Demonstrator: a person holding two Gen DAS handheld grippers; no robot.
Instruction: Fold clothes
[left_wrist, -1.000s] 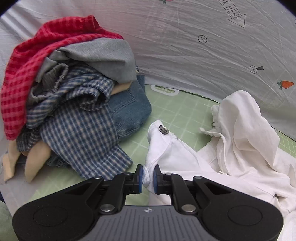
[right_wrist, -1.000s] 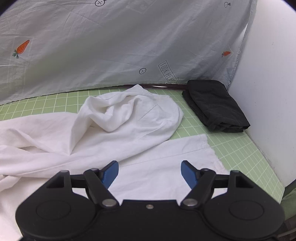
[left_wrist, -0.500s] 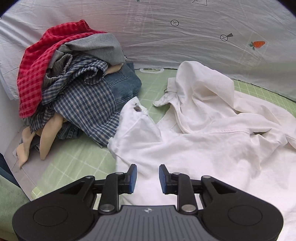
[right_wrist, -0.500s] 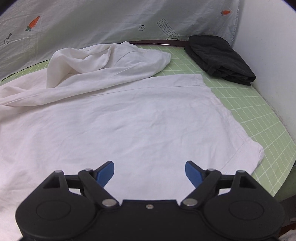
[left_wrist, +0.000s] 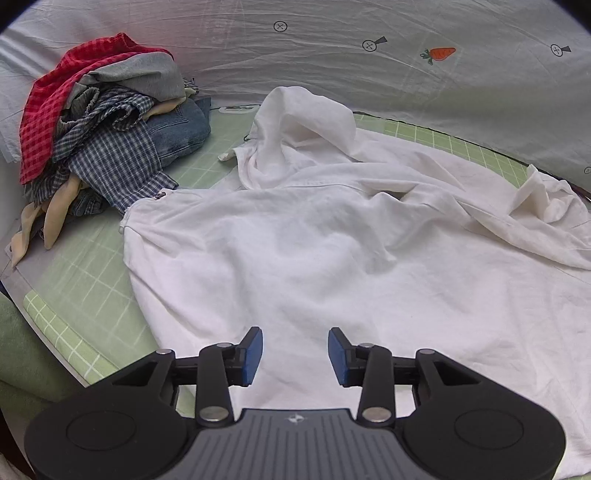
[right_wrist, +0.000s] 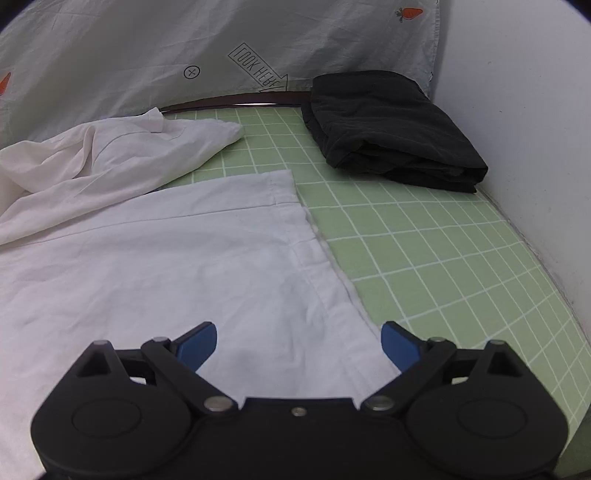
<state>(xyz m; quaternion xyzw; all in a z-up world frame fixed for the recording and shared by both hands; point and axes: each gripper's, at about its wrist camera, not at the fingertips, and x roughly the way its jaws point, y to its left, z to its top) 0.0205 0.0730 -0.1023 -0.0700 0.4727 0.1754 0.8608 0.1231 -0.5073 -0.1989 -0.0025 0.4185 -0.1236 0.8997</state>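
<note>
A white shirt (left_wrist: 332, 240) lies spread on the green grid mat (left_wrist: 85, 266), its body mostly flat, with bunched sleeves and collar at the far side. My left gripper (left_wrist: 295, 356) is open and empty above the shirt's near part. In the right wrist view the shirt (right_wrist: 147, 266) lies flat with its hem edge running toward me. My right gripper (right_wrist: 299, 343) is wide open and empty over the shirt's right hem edge.
A pile of unfolded clothes (left_wrist: 107, 122), red check, grey, blue plaid and denim, sits at the far left. A folded black garment (right_wrist: 388, 125) lies at the far right by the white wall (right_wrist: 524, 110). A grey printed sheet (left_wrist: 369, 55) hangs behind.
My left gripper let go of the shirt's corner, opened and drew back toward the near edge. My right gripper stayed open and moved nearer and right, over the hem.
</note>
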